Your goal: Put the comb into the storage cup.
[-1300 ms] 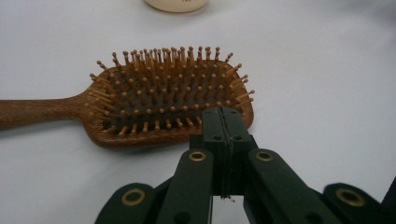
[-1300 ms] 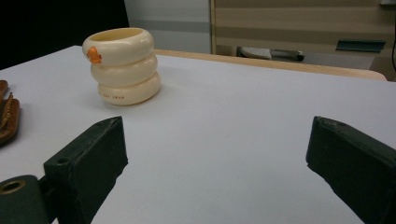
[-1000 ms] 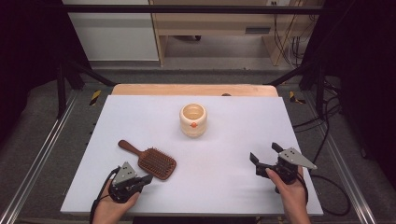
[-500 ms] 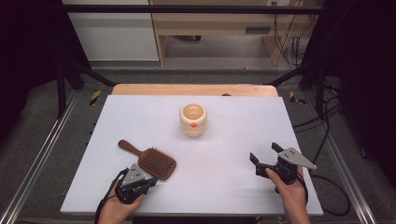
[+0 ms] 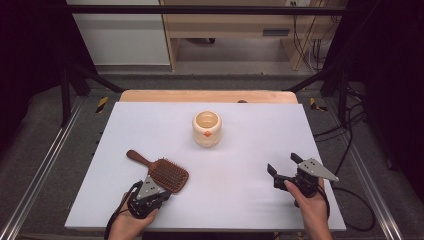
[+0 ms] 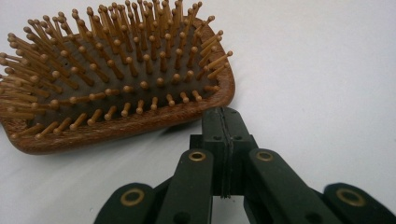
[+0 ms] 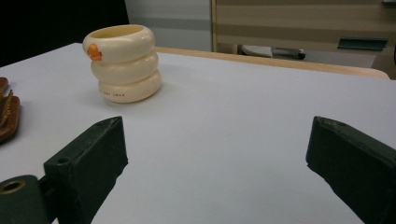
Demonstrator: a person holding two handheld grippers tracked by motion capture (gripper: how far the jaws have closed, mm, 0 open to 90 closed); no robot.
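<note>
While you're parking left gripper [image 6: 223,140] pinched closed, gripping nothing, right at near edge of hairbrush [image 5: 161,171], brush is lying up-left of tips, handle running away diagonally. Right gripper [image 5: 283,169] is sitting wide, well apart. Left one's getting first dibs, I'm guessing.
</note>
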